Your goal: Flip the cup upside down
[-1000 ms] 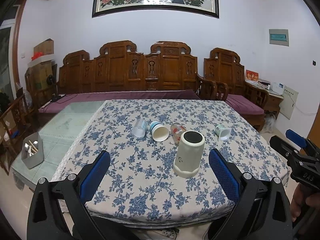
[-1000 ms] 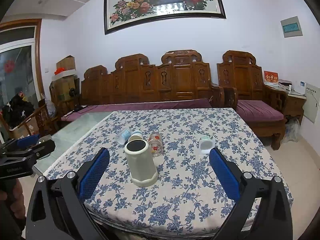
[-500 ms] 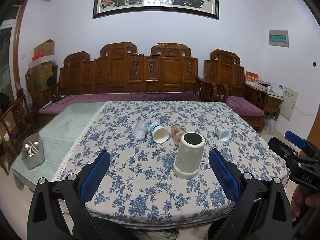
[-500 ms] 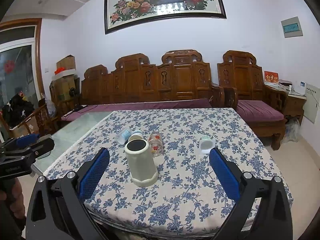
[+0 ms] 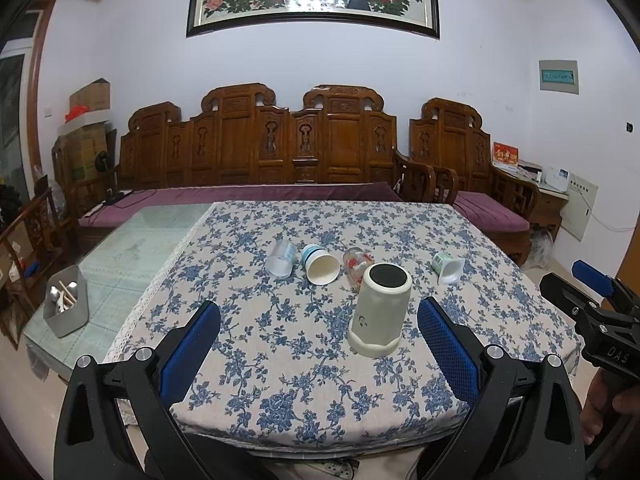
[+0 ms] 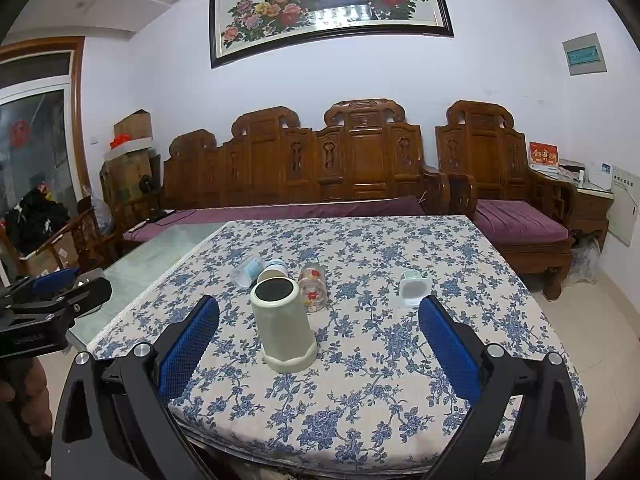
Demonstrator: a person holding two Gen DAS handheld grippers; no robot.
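A cream cup [image 5: 380, 310] stands on its wide end on the floral tablecloth, dark round end up; it also shows in the right wrist view [image 6: 283, 326]. Behind it lie a clear plastic cup [image 5: 281, 259], a white paper cup with a blue band [image 5: 319, 268], a glass with red print [image 5: 357, 264] and a small white-green cup [image 5: 448, 267], all on their sides. My left gripper [image 5: 318, 354] is open and empty, held before the table's front edge. My right gripper [image 6: 318, 354] is open and empty too, also short of the cream cup.
The table [image 5: 280, 380] carries a blue floral cloth; its left part is bare green glass [image 5: 132, 248]. A grey holder with utensils [image 5: 66, 306] stands at the glass's left corner. Carved wooden benches [image 5: 280, 148] with purple cushions line the far wall.
Both grippers have drifted very slightly; the view in the left wrist camera sits a touch lower. Nothing on the table has moved.
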